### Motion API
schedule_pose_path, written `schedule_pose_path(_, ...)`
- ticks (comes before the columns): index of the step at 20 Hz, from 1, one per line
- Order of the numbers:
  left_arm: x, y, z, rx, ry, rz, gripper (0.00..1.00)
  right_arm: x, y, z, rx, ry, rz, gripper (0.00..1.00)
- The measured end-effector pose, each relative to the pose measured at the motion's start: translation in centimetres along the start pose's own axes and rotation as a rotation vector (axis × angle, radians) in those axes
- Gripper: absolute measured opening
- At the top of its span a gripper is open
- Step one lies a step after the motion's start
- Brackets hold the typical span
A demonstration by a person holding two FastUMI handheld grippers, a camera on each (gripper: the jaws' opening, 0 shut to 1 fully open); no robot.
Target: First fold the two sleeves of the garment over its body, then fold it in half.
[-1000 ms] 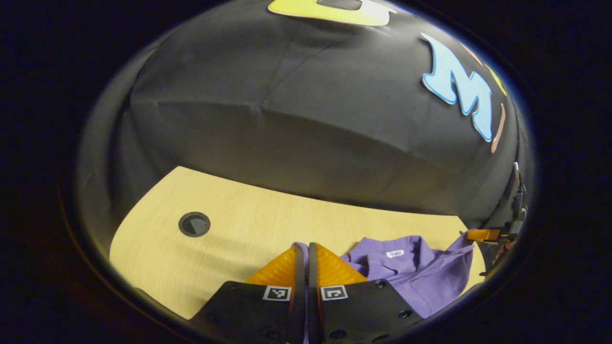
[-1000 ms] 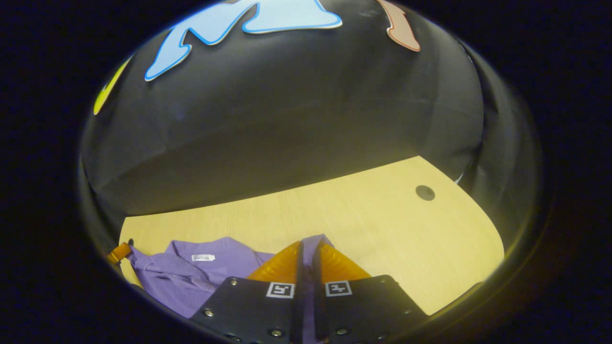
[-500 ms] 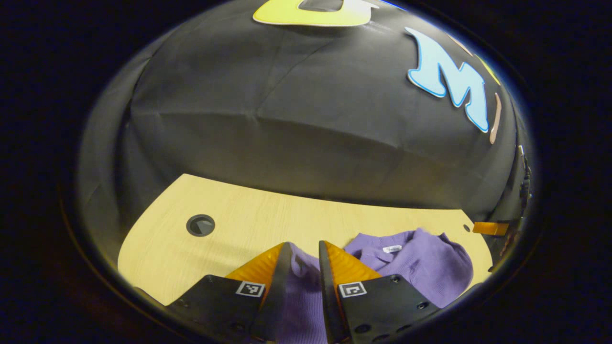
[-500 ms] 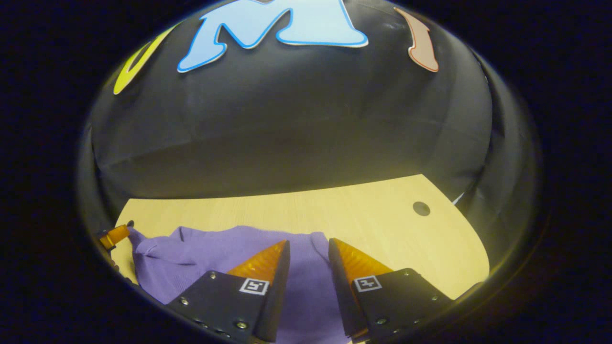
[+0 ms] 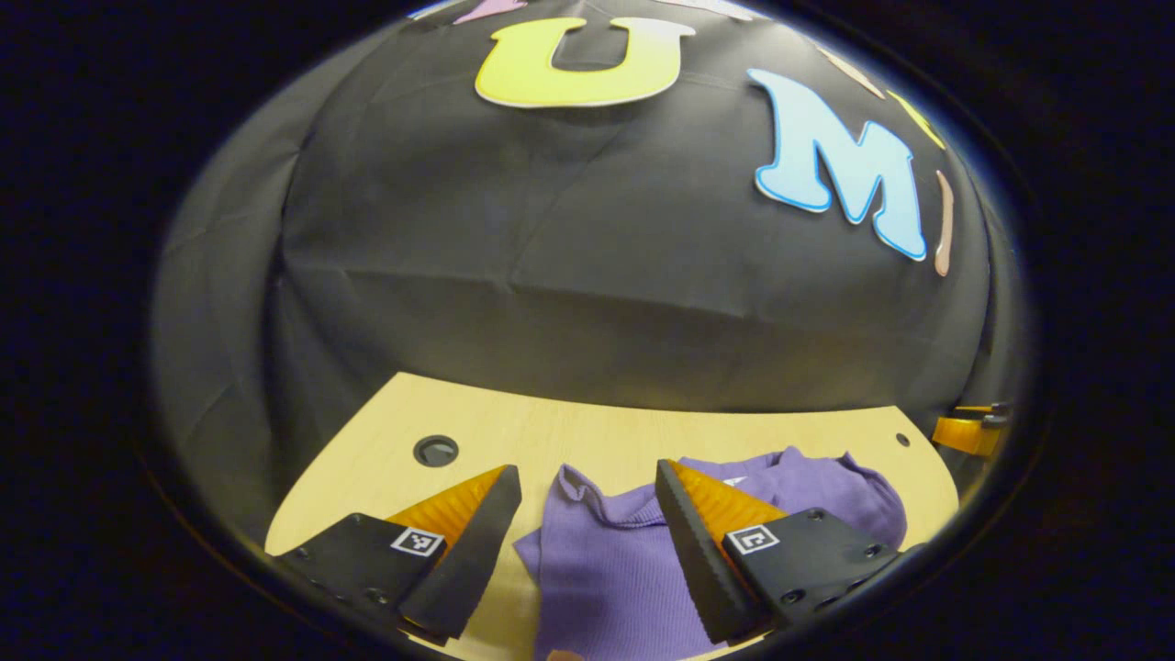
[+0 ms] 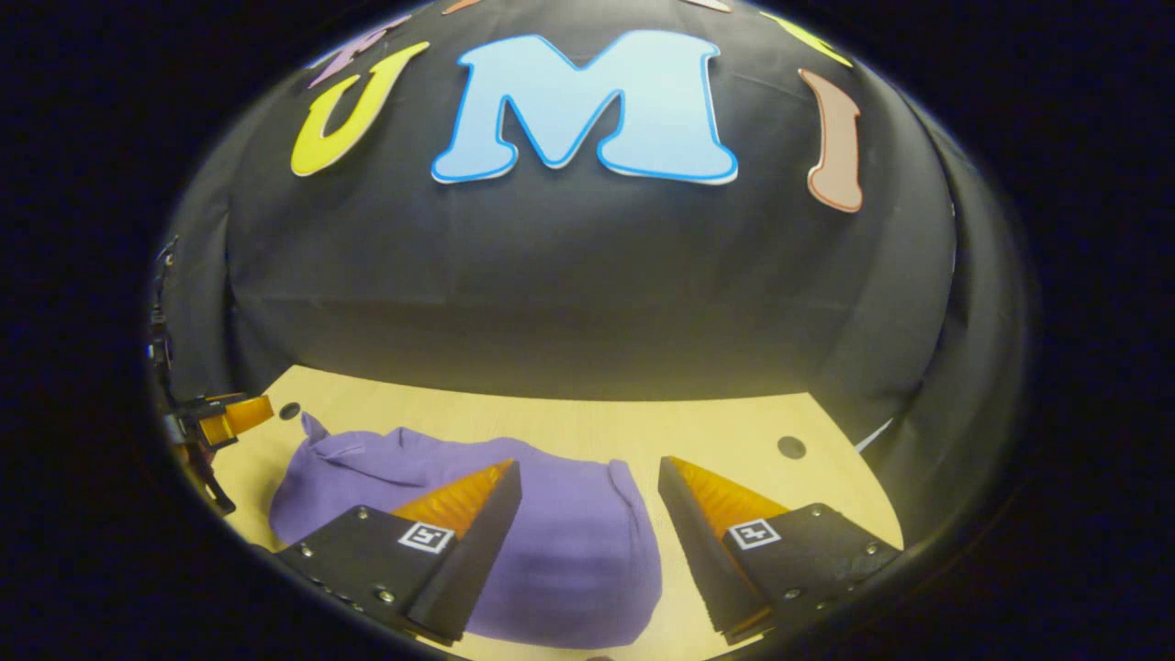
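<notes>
I have let go with both: my left gripper (image 5: pixel 587 514) and right gripper (image 6: pixel 589 505) now gape empty above the purple garment (image 6: pixel 551 542), lying folded over on the table (image 6: pixel 734 436), so the half-fold looks done

Garment (image 5: pixel 606 569) near part cut off by lower edge, fold state unclear

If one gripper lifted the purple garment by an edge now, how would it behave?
The purple garment would probably droop and unfold: it lies in soft rounded folds. Its ribbed knit likely grips the table rather than sliding. Being thin cloth, it seems light.
</notes>
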State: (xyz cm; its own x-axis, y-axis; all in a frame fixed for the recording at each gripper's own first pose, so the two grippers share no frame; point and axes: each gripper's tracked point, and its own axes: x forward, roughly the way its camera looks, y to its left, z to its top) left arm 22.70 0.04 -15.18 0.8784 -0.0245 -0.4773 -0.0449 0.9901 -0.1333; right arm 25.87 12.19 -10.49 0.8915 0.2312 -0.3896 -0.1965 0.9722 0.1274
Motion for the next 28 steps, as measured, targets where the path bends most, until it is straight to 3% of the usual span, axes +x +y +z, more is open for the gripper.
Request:
schedule_pose_path(14,-7.1,-4.2,5.5,0.024,-0.233,-0.025,0.94,-13.9,-1.2,4.7,0.026,-0.205,0.041,0.93)
schedule_pose_path(21,-11.1,-5.8,6.4,0.037,-0.32,-0.001,0.94,-20.9,-2.0,4.6,-0.009,-0.294,0.094,0.93)
schedule_pose_path(22,-11.6,-6.0,6.3,0.036,-0.328,0.004,0.97,-21.8,-2.3,4.5,-0.015,-0.304,0.097,0.92)
schedule_pose_path(28,-15.0,-6.6,6.1,0.051,-0.383,0.036,0.94,-26.4,-3.5,3.5,-0.001,-0.347,0.138,0.92)
